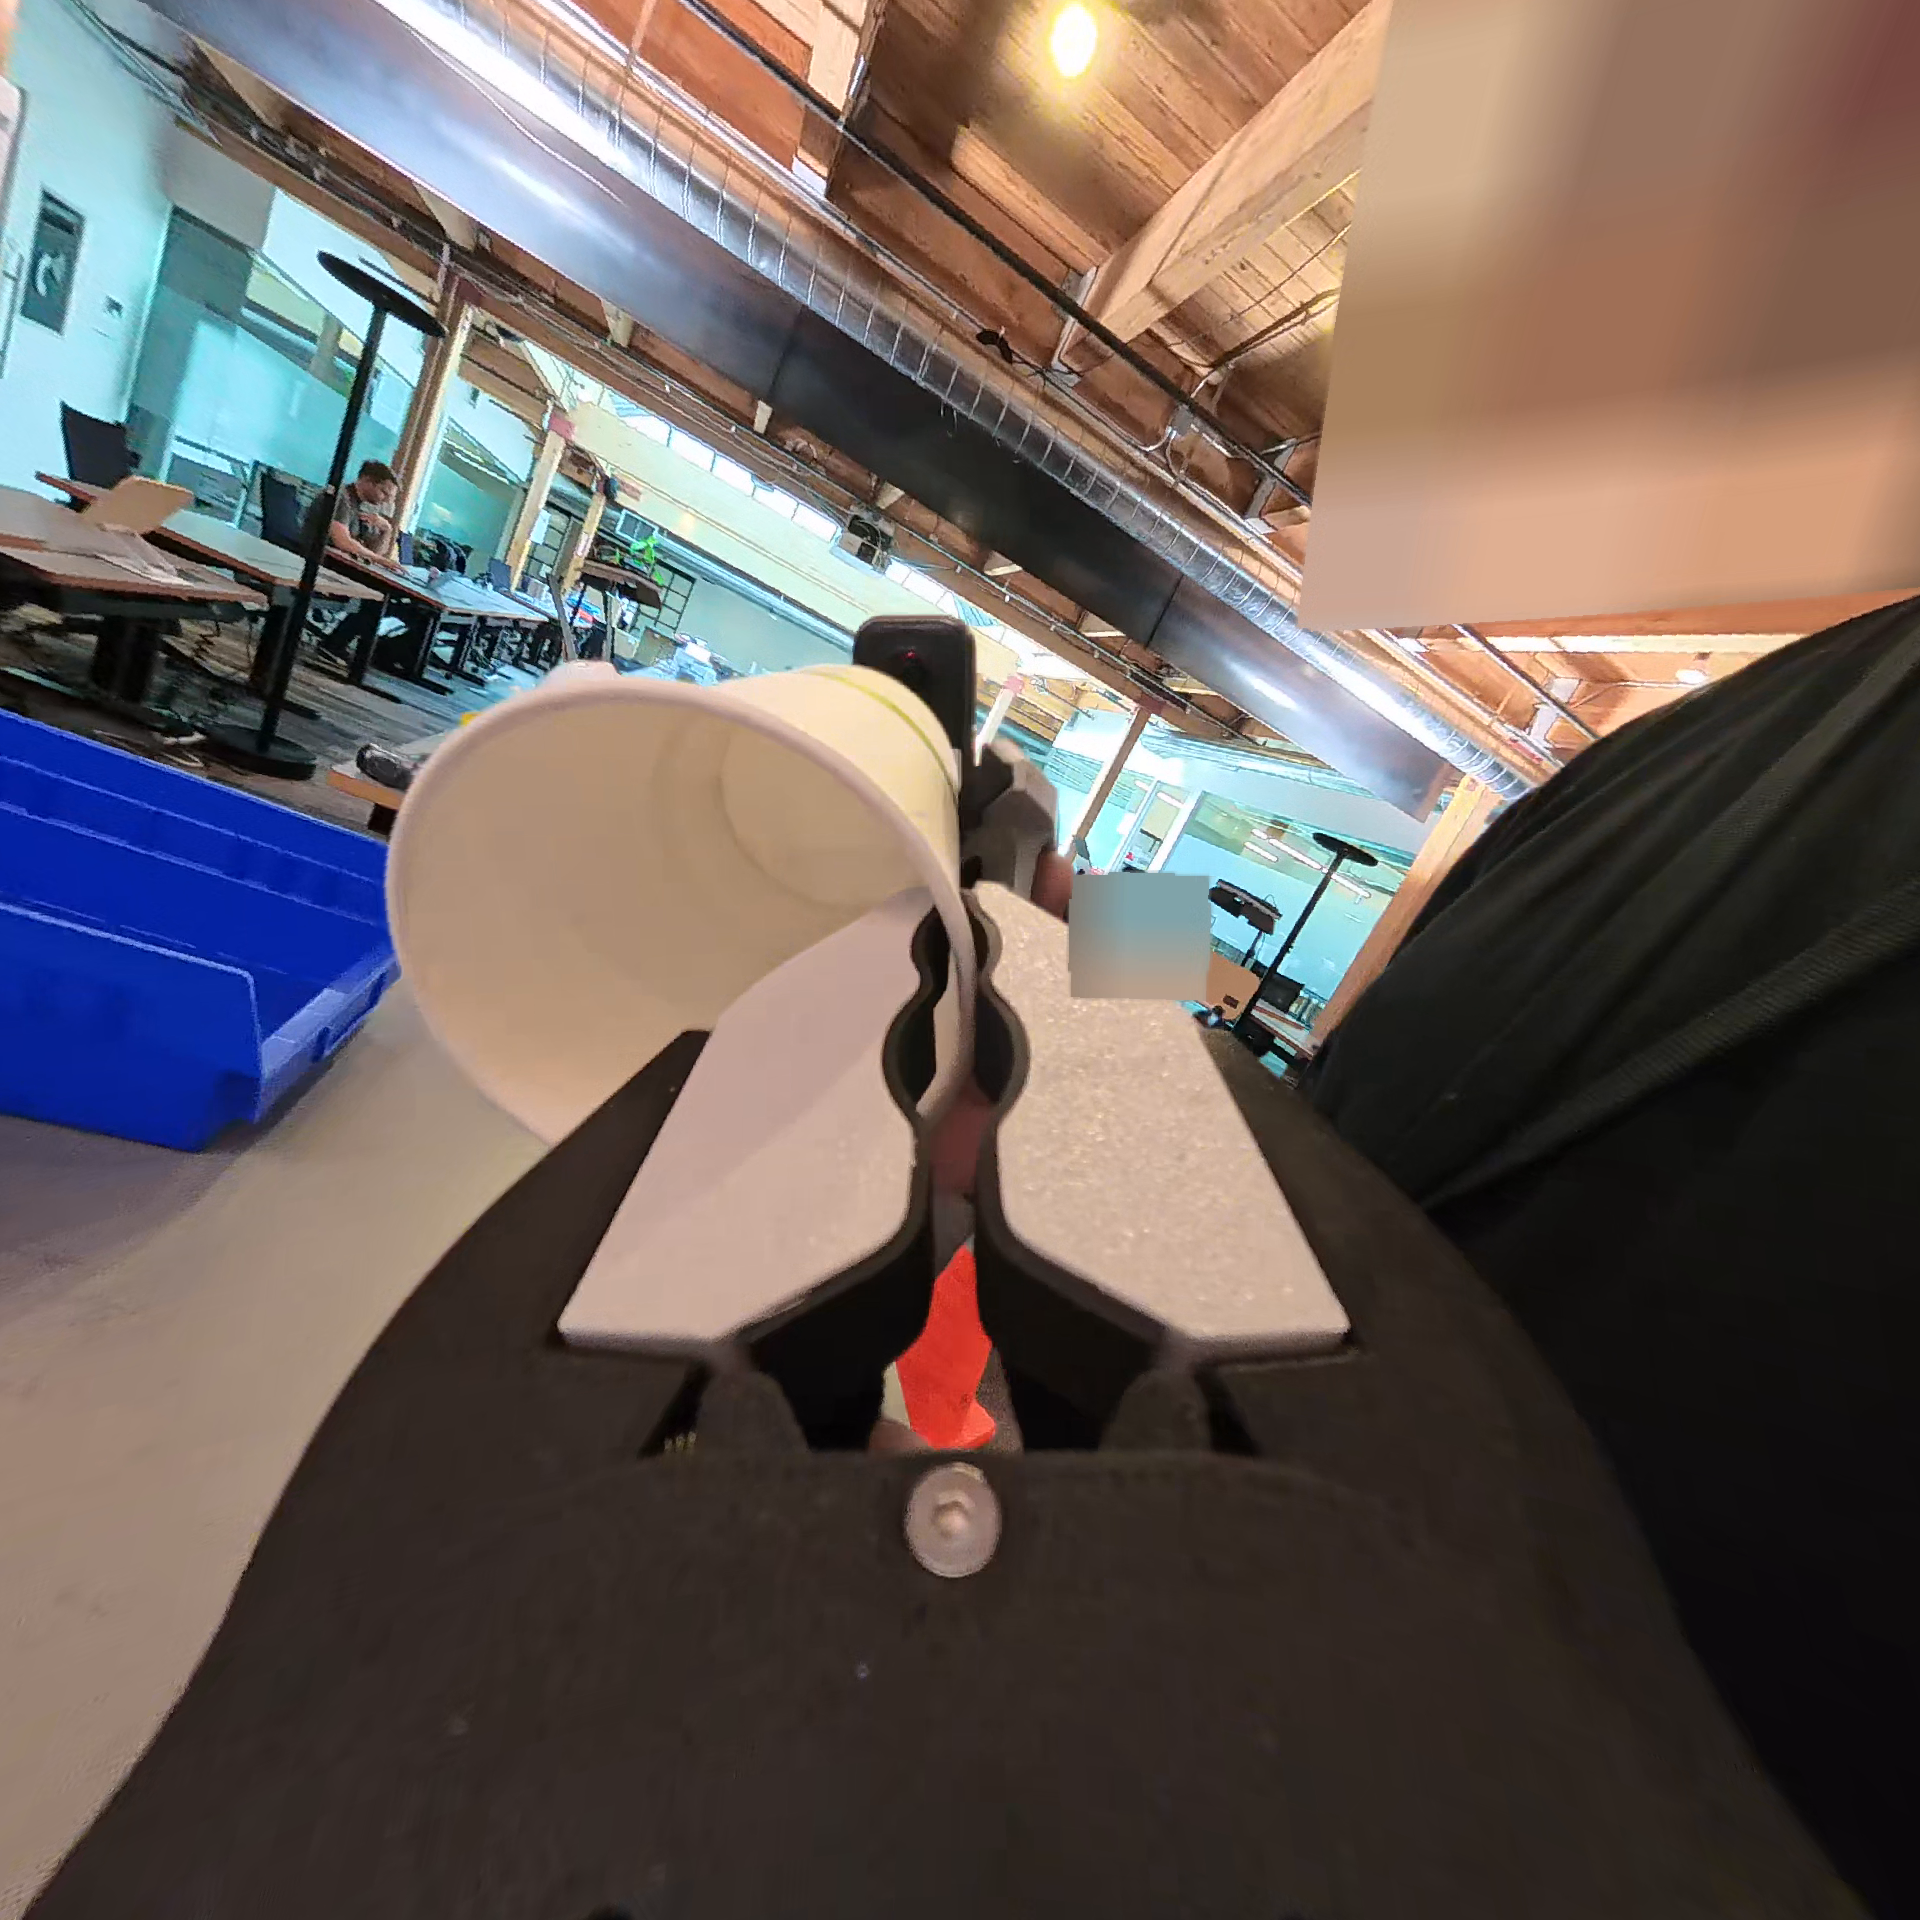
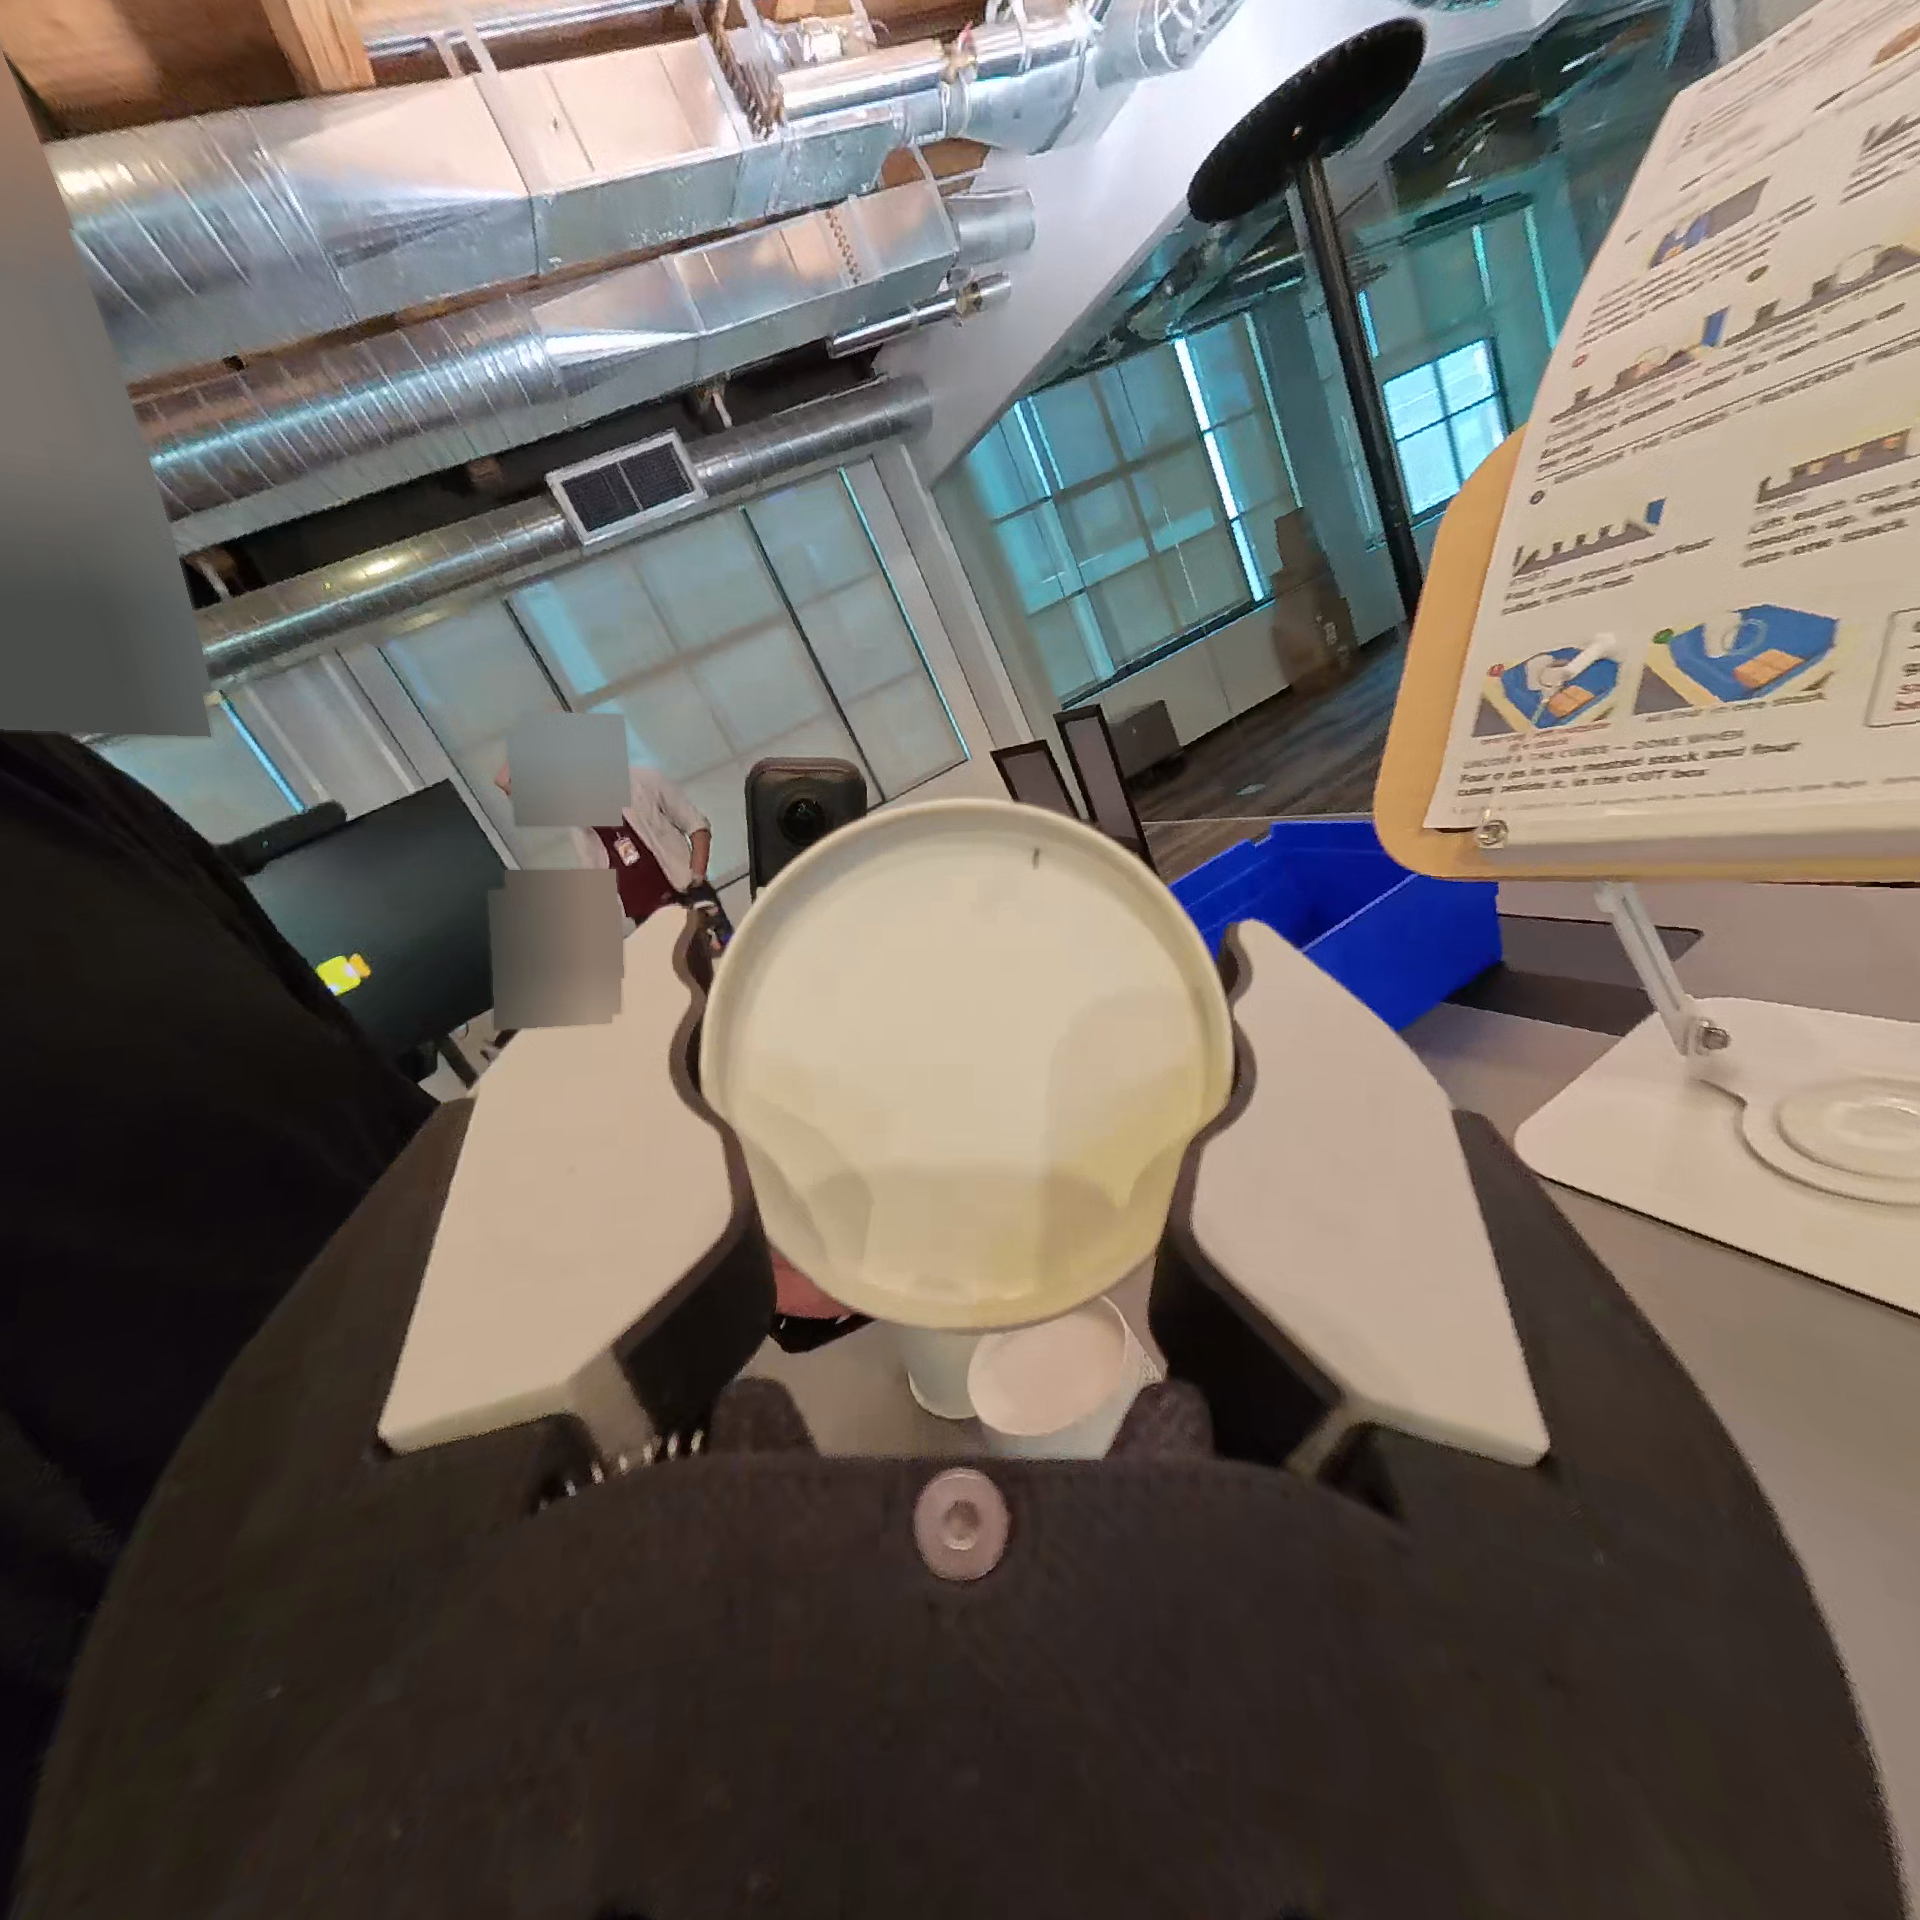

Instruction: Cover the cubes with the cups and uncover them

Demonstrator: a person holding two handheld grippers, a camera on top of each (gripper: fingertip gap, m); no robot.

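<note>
In the left wrist view my left gripper (image 1: 961,935) is shut on the rim of a white paper cup (image 1: 675,873). The cup is held in the air, tilted, with its open mouth towards the camera. The right gripper's black camera (image 1: 914,665) shows at the cup's far end. In the right wrist view my right gripper (image 2: 966,935) is shut around the base end of a white cup (image 2: 966,1070), bottom towards the camera; it looks like the same cup. Two more white cups (image 2: 1039,1377) stand on the grey table below. An orange object (image 1: 945,1340) shows through the left finger gap.
A blue bin (image 1: 156,935) sits on the table to the left; it also shows in the right wrist view (image 2: 1340,914). An instruction sheet on a board (image 2: 1683,436) with a white stand base (image 2: 1714,1143) stands at the right. A person's dark sleeve (image 1: 1662,1039) is close by.
</note>
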